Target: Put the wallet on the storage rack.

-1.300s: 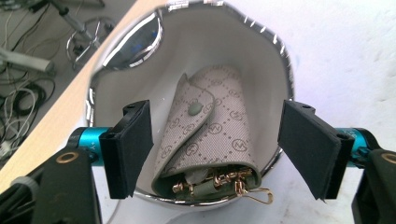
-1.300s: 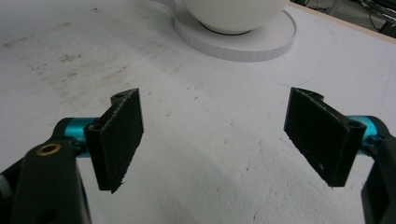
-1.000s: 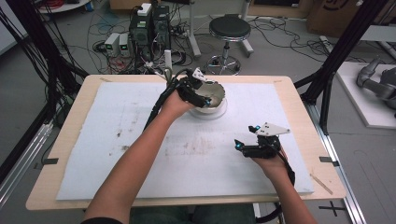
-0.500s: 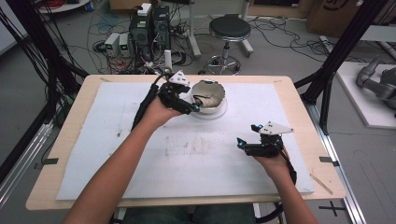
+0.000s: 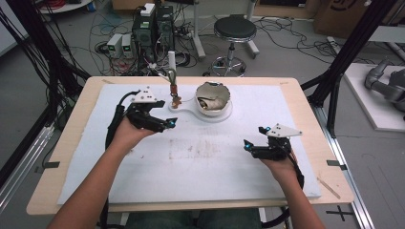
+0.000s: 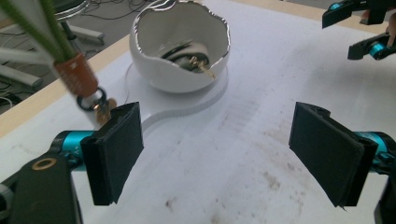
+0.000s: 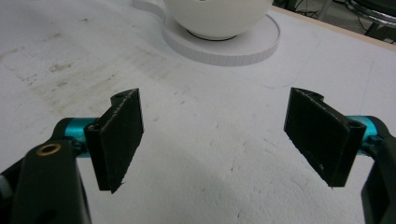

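I see a wood table (image 5: 71, 157) w/ stained white mat (image 5: 200, 157), cables behind. White egg-shaped bowl (image 5: 213, 99), jagged silver rim, sits on its base, far-center. Left gripper (image 5: 168, 125) jaws just opened wide, empty; right gripper (image 5: 248, 145) wide, empty.

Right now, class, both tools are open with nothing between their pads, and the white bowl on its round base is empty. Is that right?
Not quite. The white bowl is not empty: the left gripper view shows small metal items, one gold-coloured, lying inside it. The rest stands: the left tool and the right tool are both open with nothing between their pads.
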The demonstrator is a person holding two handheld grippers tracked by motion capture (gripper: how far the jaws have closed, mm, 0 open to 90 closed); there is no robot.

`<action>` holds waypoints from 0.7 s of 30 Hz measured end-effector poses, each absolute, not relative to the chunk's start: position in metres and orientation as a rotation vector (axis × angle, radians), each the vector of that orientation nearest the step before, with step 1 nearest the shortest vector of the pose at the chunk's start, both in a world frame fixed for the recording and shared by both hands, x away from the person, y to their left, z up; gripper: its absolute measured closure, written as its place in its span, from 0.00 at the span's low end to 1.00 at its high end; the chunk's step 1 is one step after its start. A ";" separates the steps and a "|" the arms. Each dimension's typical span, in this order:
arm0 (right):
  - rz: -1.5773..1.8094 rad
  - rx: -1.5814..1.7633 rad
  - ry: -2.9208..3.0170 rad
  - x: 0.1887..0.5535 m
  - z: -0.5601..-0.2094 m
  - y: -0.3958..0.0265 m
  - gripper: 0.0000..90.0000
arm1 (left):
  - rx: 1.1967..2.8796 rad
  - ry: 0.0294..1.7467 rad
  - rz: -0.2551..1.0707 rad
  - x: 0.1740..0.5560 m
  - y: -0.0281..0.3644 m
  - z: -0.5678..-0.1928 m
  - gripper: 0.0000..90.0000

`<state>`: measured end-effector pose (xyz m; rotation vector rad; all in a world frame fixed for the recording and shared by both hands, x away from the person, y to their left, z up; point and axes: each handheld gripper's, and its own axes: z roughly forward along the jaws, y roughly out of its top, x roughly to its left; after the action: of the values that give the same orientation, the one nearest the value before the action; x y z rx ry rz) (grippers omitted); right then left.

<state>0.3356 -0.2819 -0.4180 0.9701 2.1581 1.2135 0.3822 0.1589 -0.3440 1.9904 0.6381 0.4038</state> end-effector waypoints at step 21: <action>1.232 0.992 2.150 0.341 -0.418 -0.283 0.22 | 1.873 0.708 0.383 0.335 0.210 -0.389 0.19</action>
<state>0.3410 -0.2828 -0.4184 0.9920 2.1498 1.2321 0.3352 0.2103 -0.3895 1.8729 0.7079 0.3827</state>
